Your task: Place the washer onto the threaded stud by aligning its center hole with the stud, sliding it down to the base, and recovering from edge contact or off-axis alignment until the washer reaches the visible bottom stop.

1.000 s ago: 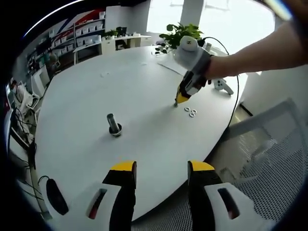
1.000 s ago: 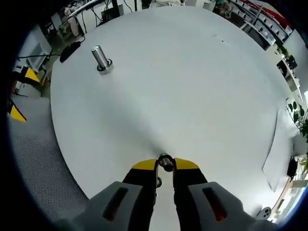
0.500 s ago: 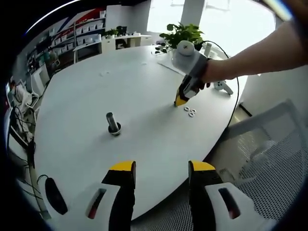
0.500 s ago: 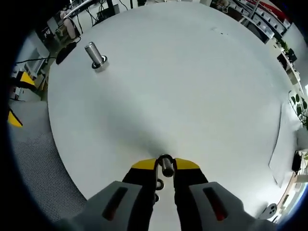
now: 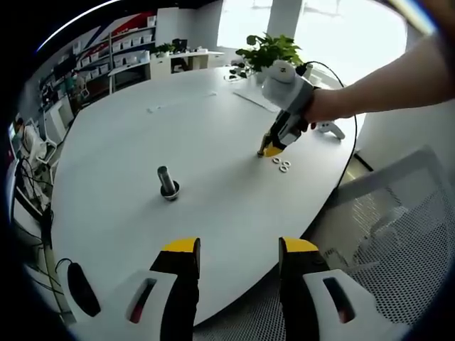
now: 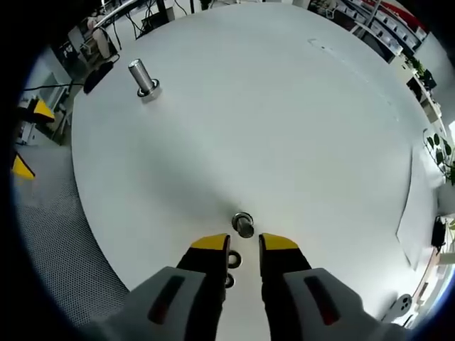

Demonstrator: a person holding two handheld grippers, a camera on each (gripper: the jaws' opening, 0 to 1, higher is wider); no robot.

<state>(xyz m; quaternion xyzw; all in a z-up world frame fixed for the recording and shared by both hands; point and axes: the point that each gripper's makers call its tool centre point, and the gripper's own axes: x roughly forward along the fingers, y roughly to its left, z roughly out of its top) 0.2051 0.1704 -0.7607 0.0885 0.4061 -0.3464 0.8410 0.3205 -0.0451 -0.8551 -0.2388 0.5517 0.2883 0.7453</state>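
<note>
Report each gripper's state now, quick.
Left gripper: open, holding nothing.
Right gripper: open, holding nothing; a washer sits on the table just ahead of it.

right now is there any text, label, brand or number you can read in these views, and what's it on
None can be read.
Shelf bins along the far wall in the left gripper view: any labels are too small and blurred.
Red and blue wall graphic above those shelves: shapes, no legible letters.
Threaded stud, washers and both claws, left and right: no markings visible.
</note>
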